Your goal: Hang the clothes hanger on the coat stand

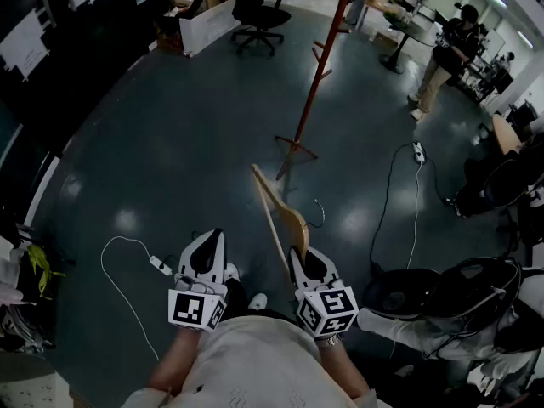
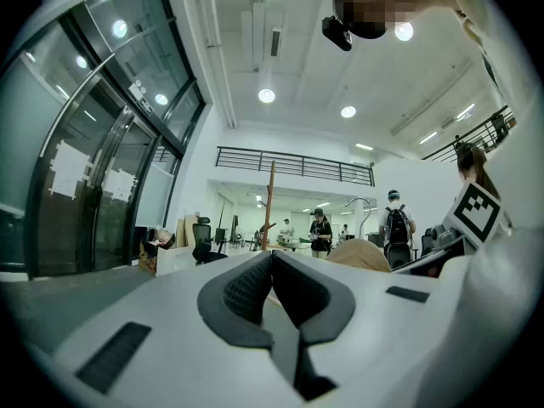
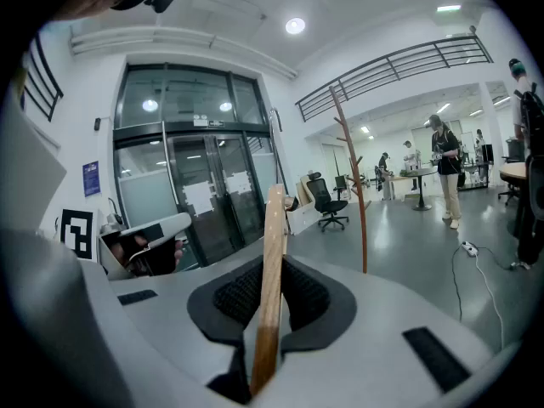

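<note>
Right gripper (image 1: 298, 255) pinched the wooden hanger (image 1: 274, 217), left gripper (image 1: 212, 238) pressed together — coat stand (image 1: 320, 65) stood well ahead, power strip (image 1: 418, 150) lay right of it.

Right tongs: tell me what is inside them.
The right tongs are shut on a wooden hanger; its bar rises out of them. The pinched stretch is covered by the pads. Its hook shows only in the head view.

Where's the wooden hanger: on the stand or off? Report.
Off. The right tool clamps the pale wooden clothes hanger, apart from the reddish coat stand.
</note>
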